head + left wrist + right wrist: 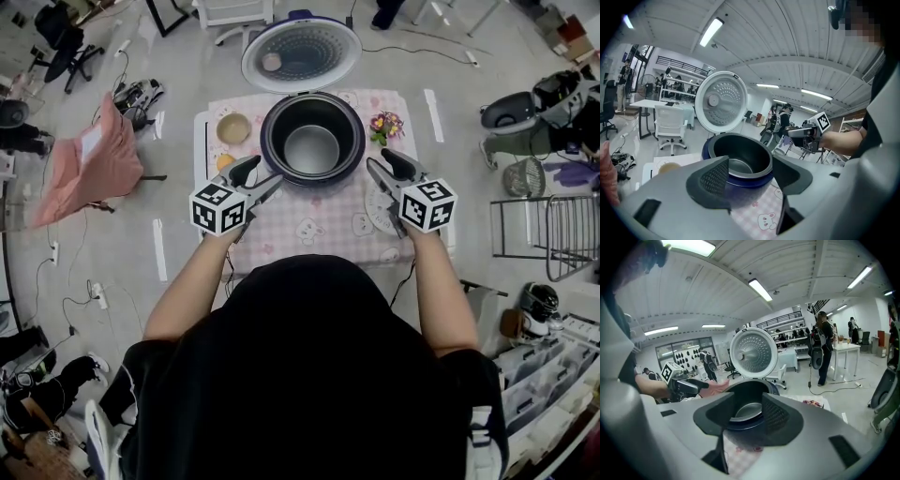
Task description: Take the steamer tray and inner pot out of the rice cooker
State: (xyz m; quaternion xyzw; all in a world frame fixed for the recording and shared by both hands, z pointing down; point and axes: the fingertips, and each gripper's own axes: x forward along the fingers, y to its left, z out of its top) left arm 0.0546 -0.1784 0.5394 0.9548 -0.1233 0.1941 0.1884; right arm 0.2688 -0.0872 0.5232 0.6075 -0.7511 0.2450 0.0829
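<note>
**A:** Pink checked cloth over the table (309, 239), cluttered workshop floor all round, and the rice cooker (269, 155) stood dead centre with its lid (302, 53) tipped upright behind it.

**B:** Lid was up so the mouth was clear to reach into. The inner pot (312, 148) sat down inside the cooker, not yet lifted.

**A:** And the tools?

**B:** The left gripper (263, 175) hung off the cooker's near-left side, jaws apart with nothing between the pads. The pot showed only through the gap, beyond the tips. The right gripper (379, 161) mirrored it on the near-right, also spread and empty.

**A:** That pale round disc on the cloth under the right gripper?

**B:** It looked like the steamer tray (372, 212), lying flat just beside the cooker. It was half hidden, so I called that a likely read, with that half of the job done.

**A:** So both flanked the pot —

**B:** Near the rim on either side, touching nothing. I judged it a set-up for a two-sided lift.
</note>
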